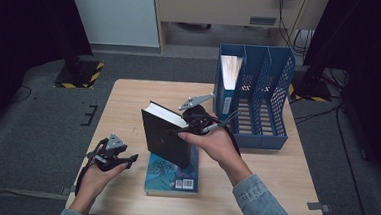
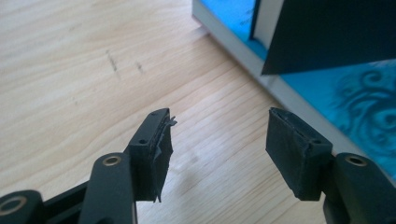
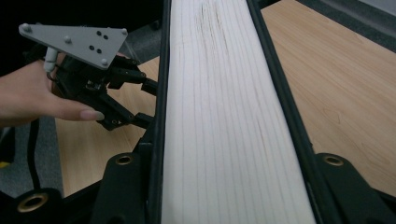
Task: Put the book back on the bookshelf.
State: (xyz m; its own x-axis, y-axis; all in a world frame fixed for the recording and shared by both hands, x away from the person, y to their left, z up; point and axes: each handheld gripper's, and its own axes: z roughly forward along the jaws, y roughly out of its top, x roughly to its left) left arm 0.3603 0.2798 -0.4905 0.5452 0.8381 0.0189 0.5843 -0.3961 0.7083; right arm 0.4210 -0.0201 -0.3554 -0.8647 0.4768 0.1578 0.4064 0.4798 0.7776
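- Right gripper (image 1: 186,130): jaws clamped across the thickness of a black hardcover book (image 1: 165,136), one on each cover, with the white page block (image 3: 224,116) running up between them in the right gripper view.
- Book position: held tilted above the surface (image 1: 129,98), its lower corner hanging over a blue paperback (image 1: 172,175) that lies flat near the front edge.
- Left gripper (image 1: 125,159): jaws spread, nothing between the pads (image 2: 154,149). It sits low over bare wood just beside the paperback's left edge, apart from the black book.
- Risk, slip: the grip sits at one edge of a heavy book. Its weight may turn it between the jaws and drop it on the paperback.
- Risk, collision: the blue file rack (image 1: 259,91) stands just to the right, its left slot already holding a blue binder (image 1: 227,79). A skewed book would probably catch on a divider or push the rack.
- Risk, left side: the open left gripper is close to the paperback; a careless move could shove it along the surface.
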